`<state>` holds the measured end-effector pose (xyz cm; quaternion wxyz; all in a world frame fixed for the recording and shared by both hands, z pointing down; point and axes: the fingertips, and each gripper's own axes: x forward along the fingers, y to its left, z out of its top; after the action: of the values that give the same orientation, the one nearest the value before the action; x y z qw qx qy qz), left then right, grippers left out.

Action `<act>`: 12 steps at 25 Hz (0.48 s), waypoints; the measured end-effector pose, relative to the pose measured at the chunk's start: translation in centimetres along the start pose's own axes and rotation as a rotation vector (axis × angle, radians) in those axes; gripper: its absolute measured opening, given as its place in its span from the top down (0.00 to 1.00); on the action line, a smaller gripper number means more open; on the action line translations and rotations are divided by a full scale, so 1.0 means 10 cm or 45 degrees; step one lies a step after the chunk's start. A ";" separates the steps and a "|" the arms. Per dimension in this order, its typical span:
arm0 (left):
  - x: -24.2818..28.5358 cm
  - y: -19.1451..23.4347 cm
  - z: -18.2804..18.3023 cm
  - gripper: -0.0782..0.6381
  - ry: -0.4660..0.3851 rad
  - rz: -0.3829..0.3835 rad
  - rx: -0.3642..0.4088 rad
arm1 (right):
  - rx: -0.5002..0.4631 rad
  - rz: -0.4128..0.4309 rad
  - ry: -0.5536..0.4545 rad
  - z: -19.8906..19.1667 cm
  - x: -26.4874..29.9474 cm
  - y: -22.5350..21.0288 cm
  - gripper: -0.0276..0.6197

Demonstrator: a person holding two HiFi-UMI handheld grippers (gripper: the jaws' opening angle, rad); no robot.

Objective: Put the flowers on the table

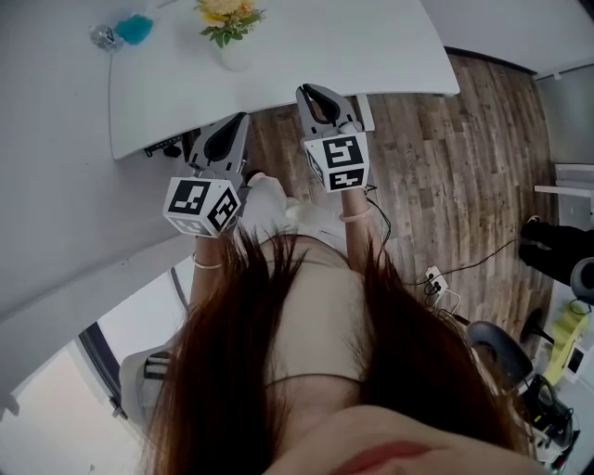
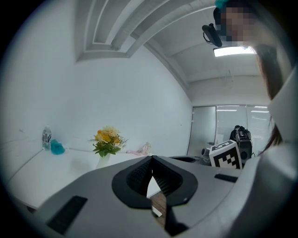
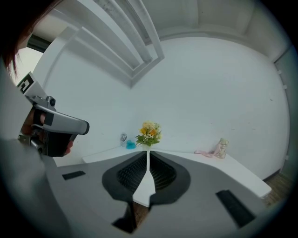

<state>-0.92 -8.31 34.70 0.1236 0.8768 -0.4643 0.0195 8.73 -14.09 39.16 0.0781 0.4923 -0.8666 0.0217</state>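
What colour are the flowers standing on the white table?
The flowers are yellow and orange, with green leaves; the left gripper view shows them best.

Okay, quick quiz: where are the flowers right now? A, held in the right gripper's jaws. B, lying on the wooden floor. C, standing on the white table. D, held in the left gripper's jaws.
C: the flowers stand upright in a white vase on the white table.
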 end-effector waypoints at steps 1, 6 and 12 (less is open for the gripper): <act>0.01 0.00 0.00 0.89 0.001 -0.003 0.005 | 0.000 -0.002 -0.001 0.00 0.00 -0.01 0.90; 0.09 0.03 0.00 0.89 0.010 0.002 0.012 | 0.005 -0.021 -0.010 0.00 0.00 -0.10 0.90; 0.17 0.02 0.03 0.89 0.024 -0.015 0.021 | 0.015 -0.039 0.000 -0.01 0.01 -0.17 0.90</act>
<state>-0.19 -9.90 34.67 0.1210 0.8803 -0.4577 0.0309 10.16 -14.99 39.21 0.0757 0.5061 -0.8588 0.0256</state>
